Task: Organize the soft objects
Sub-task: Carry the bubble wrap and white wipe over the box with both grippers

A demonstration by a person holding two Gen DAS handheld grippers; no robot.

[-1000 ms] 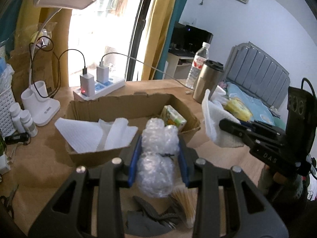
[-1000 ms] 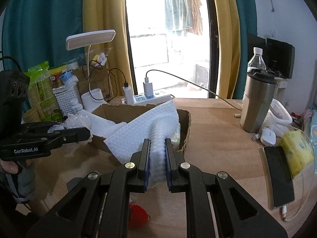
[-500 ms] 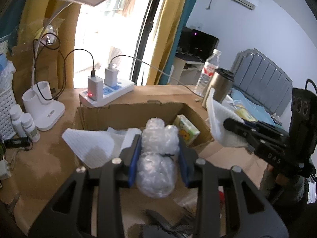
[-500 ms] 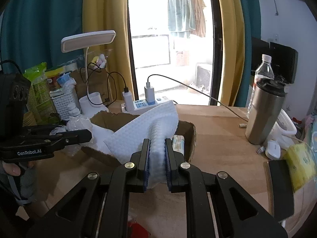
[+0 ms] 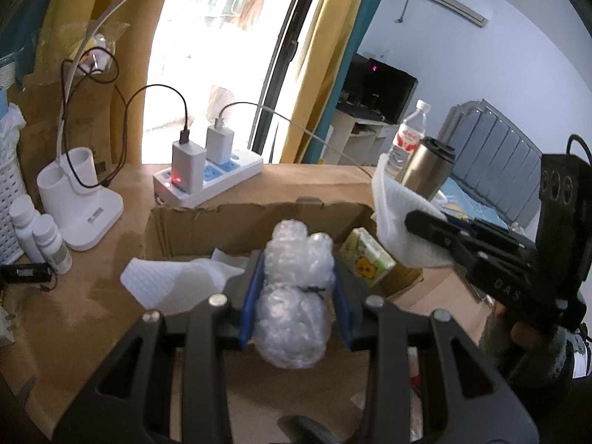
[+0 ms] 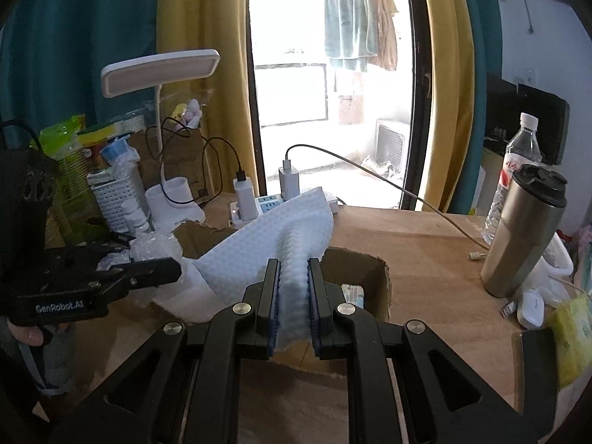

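Note:
My left gripper (image 5: 296, 292) is shut on a bundle of bubble wrap (image 5: 294, 296) tied in the middle, held just above the near side of an open cardboard box (image 5: 229, 218). White foam sheets (image 5: 170, 281) and a small tissue pack (image 5: 366, 261) lie inside the box. My right gripper (image 6: 292, 285) is shut on a white foam sheet (image 6: 281, 236), which hangs over the box (image 6: 373, 270) from its right side. In the left wrist view that gripper (image 5: 418, 222) and its sheet (image 5: 396, 222) reach in from the right.
A power strip (image 5: 207, 181) with chargers and cables, a white desk lamp (image 5: 77, 203) and small bottles (image 5: 44, 240) stand behind and left of the box. A steel tumbler (image 6: 521, 236), a water bottle (image 6: 518, 162), a white mouse and a yellow pack sit on the right.
Both grippers have moved forward toward the box with their loads still held. The box now looks nearer and larger in both views.

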